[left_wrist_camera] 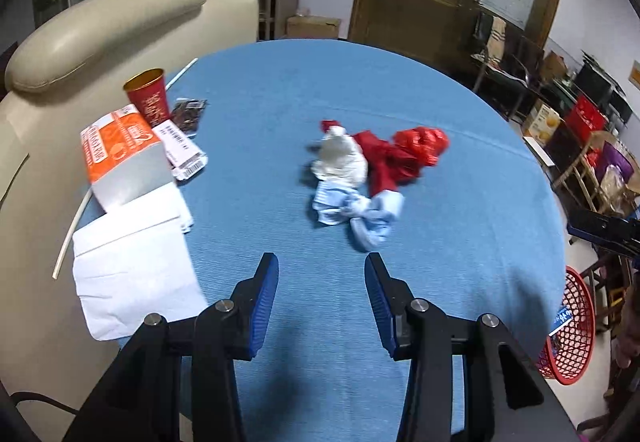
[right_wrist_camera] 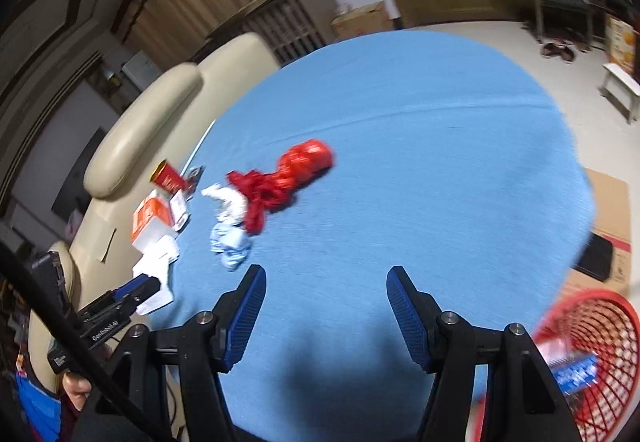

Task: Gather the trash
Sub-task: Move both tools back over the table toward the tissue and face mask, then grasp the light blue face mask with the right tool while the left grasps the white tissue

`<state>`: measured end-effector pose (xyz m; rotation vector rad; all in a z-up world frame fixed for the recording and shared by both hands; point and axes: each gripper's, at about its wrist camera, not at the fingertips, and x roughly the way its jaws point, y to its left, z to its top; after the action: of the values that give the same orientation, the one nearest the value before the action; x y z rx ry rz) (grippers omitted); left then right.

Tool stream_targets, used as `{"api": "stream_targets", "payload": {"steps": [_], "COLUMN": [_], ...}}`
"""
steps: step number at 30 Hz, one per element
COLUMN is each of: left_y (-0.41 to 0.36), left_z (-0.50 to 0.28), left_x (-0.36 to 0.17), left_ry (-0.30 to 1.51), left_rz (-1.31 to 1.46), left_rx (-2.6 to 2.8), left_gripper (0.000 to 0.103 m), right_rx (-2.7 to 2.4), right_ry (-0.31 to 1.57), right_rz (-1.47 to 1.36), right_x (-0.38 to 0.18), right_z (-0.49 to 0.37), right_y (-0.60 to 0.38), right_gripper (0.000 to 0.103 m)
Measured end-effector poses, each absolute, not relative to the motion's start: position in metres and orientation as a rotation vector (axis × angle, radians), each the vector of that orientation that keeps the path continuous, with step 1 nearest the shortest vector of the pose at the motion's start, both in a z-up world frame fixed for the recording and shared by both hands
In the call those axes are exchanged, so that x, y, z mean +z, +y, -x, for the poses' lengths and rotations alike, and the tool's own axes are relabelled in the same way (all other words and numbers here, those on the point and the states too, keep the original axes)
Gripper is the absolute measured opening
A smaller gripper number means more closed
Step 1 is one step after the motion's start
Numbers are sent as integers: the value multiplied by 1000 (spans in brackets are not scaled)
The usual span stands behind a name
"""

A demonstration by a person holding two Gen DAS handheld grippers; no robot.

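Note:
On the round blue table (left_wrist_camera: 460, 202) lies a heap of trash: a crumpled white tissue (left_wrist_camera: 342, 158), a red plastic bag (left_wrist_camera: 404, 154) and a light blue wad (left_wrist_camera: 356, 212). My left gripper (left_wrist_camera: 321, 266) is open and empty, just short of the blue wad. At the table's left edge are an orange-and-white carton (left_wrist_camera: 120, 154), a red paper cup (left_wrist_camera: 149, 96), a dark wrapper (left_wrist_camera: 190, 114), a label slip (left_wrist_camera: 182, 150), a white paper bag (left_wrist_camera: 132, 258) and a straw (left_wrist_camera: 72, 234). My right gripper (right_wrist_camera: 326, 278) is open and empty, with the heap (right_wrist_camera: 276, 182) ahead to its left.
A red mesh basket (left_wrist_camera: 572, 330) stands on the floor off the table's right side; in the right wrist view the basket (right_wrist_camera: 592, 358) holds a blue wrapper (right_wrist_camera: 576, 372). A beige sofa (left_wrist_camera: 100, 30) borders the table's left. Cardboard (right_wrist_camera: 612, 210) and a black phone (right_wrist_camera: 596, 256) lie on the floor.

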<state>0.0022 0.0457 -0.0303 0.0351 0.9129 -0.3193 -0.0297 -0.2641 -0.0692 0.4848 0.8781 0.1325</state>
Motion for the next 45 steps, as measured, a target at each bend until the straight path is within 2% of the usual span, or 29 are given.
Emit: {"api": "stream_targets", "payload": {"steps": [9, 20, 22, 26, 29, 35, 37, 39, 45], "left_y": [83, 105, 106, 106, 102, 70, 54, 40, -1], "left_z": [-18, -36, -41, -52, -61, -85, -96, -104, -134], "left_x": [-32, -23, -22, -16, -12, -11, -18, -24, -50], "left_ry": [929, 928, 928, 922, 918, 929, 953, 968, 1033], "left_rz": [6, 38, 38, 38, 30, -16, -20, -22, -44], "left_rx": [-267, -255, -254, -255, -267, -331, -360, -375, -399], "left_gripper": [46, 46, 46, 46, 46, 46, 51, 56, 56], "right_rx": [303, 363, 351, 325, 316, 290, 259, 222, 72], "right_ry": [960, 1060, 1085, 1119, 1088, 1023, 1006, 999, 1001], "right_rz": [-392, -351, -324, -265, -228, -193, -203, -244, -368], "right_x": [-88, -125, -133, -144, -141, -126, -121, -119, -123], "right_z": [-38, -106, -113, -121, -114, -85, -73, -60, -30], "right_y": [-170, -116, -106, -95, -94, -117, -133, -153, -211], "right_gripper": [66, 66, 62, 38, 30, 29, 29, 29, 29]}}
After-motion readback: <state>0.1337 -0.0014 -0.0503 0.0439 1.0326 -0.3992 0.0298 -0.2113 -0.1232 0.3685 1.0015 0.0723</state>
